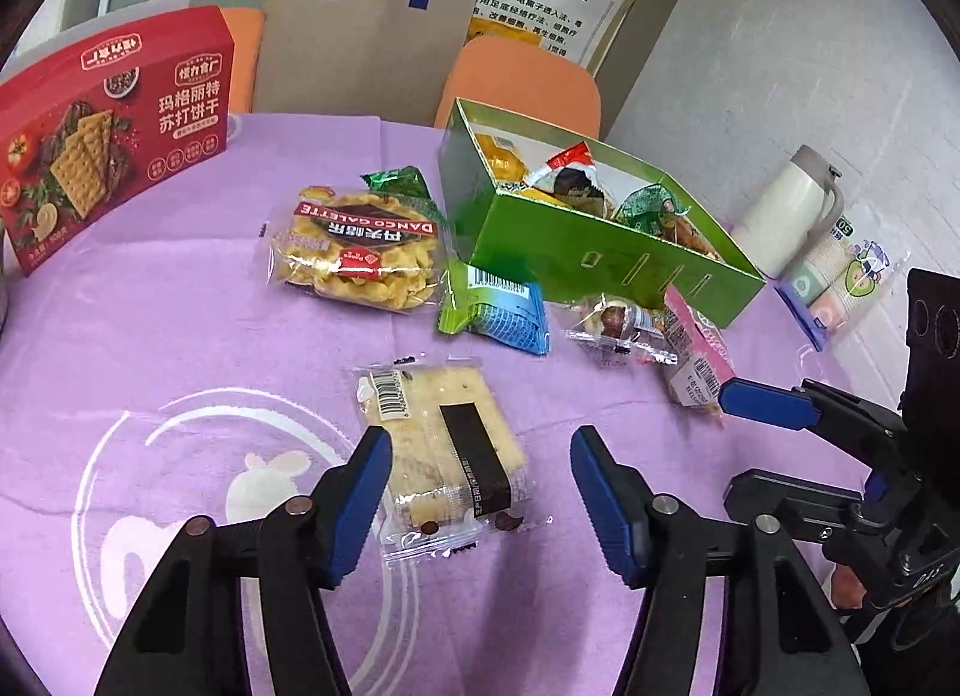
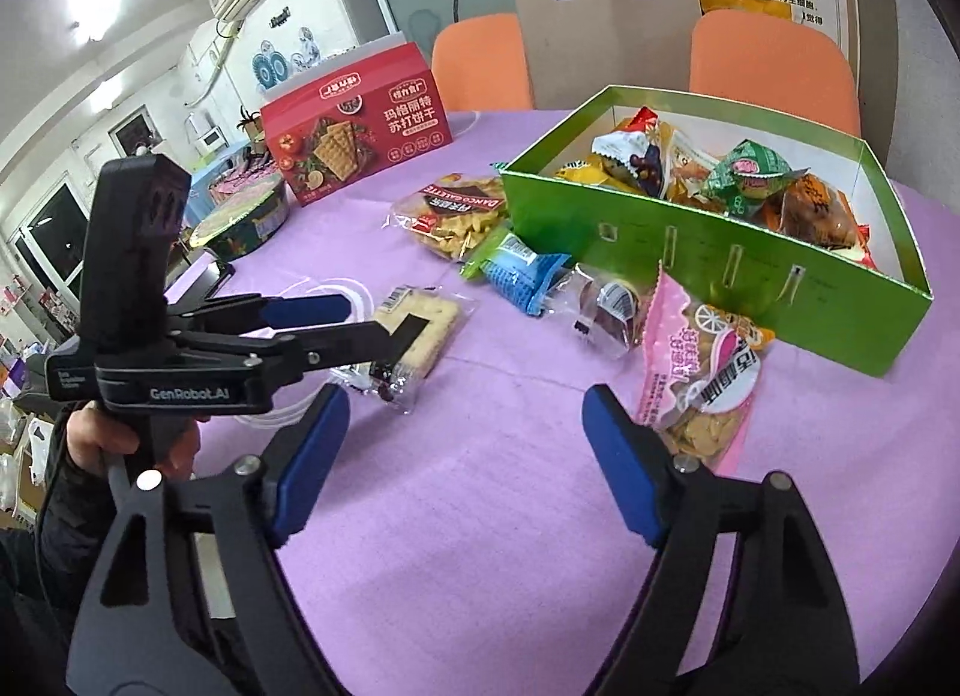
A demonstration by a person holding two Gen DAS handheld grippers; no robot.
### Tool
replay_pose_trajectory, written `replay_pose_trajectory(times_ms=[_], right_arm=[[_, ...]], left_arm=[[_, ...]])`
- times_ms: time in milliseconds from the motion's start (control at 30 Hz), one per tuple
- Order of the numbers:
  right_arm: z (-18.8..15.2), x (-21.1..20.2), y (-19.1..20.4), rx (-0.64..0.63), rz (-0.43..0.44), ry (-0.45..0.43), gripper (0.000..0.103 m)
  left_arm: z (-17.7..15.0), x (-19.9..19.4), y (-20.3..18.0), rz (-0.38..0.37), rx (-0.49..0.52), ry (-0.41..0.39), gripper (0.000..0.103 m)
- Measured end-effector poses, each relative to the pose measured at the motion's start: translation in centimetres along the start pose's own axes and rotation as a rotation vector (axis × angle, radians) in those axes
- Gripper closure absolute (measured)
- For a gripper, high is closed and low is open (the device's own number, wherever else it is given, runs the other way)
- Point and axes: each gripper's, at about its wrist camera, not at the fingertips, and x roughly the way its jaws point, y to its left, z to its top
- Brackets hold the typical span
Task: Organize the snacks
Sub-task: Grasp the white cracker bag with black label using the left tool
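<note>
A: Green cardboard first: we take the open green box (image 1: 606, 252) as our landmark. It stands on the purple tablecloth (image 1: 180, 336) and already has several wrapped snacks inside.

B: Right. Just in front of its near wall we see a loose row: the round galette pack (image 1: 360, 246), a green-and-blue packet (image 1: 492, 306), a small clear packet (image 2: 606, 306), and the pink snack bag (image 2: 702, 378), which lies closest to the box's front wall.

A: Farther out from the box lies the clear cracker pack (image 1: 444, 450). Our left gripper (image 1: 480, 492) straddles its near part, jaws partly apart. One blue pad is at the pack's edge; we cannot tell whether it touches, and the other stands clear.

B: And our right gripper (image 2: 465, 456) has its jaws wide, nothing between them. One pad sits just beside the pink snack bag's near end.

A: The red biscuit box (image 1: 114, 132) stands upright well to the side of the green box.

B: A white flask (image 1: 786, 210) lies beyond the box's other end.
</note>
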Motion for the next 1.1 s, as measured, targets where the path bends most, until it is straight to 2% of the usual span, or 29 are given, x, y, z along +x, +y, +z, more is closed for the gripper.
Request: replay_pose_trajectory(times_ms=[133,233,300,433,633,733,833,967,1000,1033,1100], right_arm=[[0.1,2.1,0.7,-0.006,0.008,0.032,0.029],[-0.1,4.2,1.7,-0.025,0.027,0.079,0.036],[-0.2,5.4,2.2,-0.028,0.036,0.100,0.038],[0.2,6.8,2.9,-0.038,0.045,0.117,0.040],[0.8,8.9,3.3,-0.075,0.006,0.123,0.050],[1.0,9.3,3.2,-0.080,0.000,0.108,0.056],[1.0,9.4,3.3,-0.086,-0.014,0.103,0.063],[0.8,8.8,2.8,-0.059,0.001,0.092,0.067],[0.8,8.5,2.8,-0.055,0.001,0.085,0.070],[0.8,8.1,2.7,-0.050,-0.003,0.075,0.079],[1.0,7.4,2.4,-0.043,-0.024,0.054,0.082]], left_arm=[[-0.6,0.3,1.2,-0.007,-0.040,0.009,0.047],[-0.5,0.6,2.2,-0.010,-0.068,0.013,0.050],[-0.3,0.9,2.4,-0.021,-0.074,0.019,0.058],[0.1,1.5,2.5,-0.037,-0.074,0.025,0.058],[0.4,1.8,2.6,-0.044,-0.071,0.027,0.058],[0.5,1.9,2.5,-0.050,-0.073,0.020,0.060],[0.4,2.0,2.5,-0.012,-0.077,0.004,0.070],[0.1,1.8,2.6,-0.035,-0.113,-0.007,0.076],[0.1,1.6,2.4,-0.031,-0.114,-0.013,0.077],[0.2,1.3,2.2,-0.034,-0.115,-0.020,0.078],[0.6,0.9,1.9,-0.050,-0.115,-0.031,0.085]])
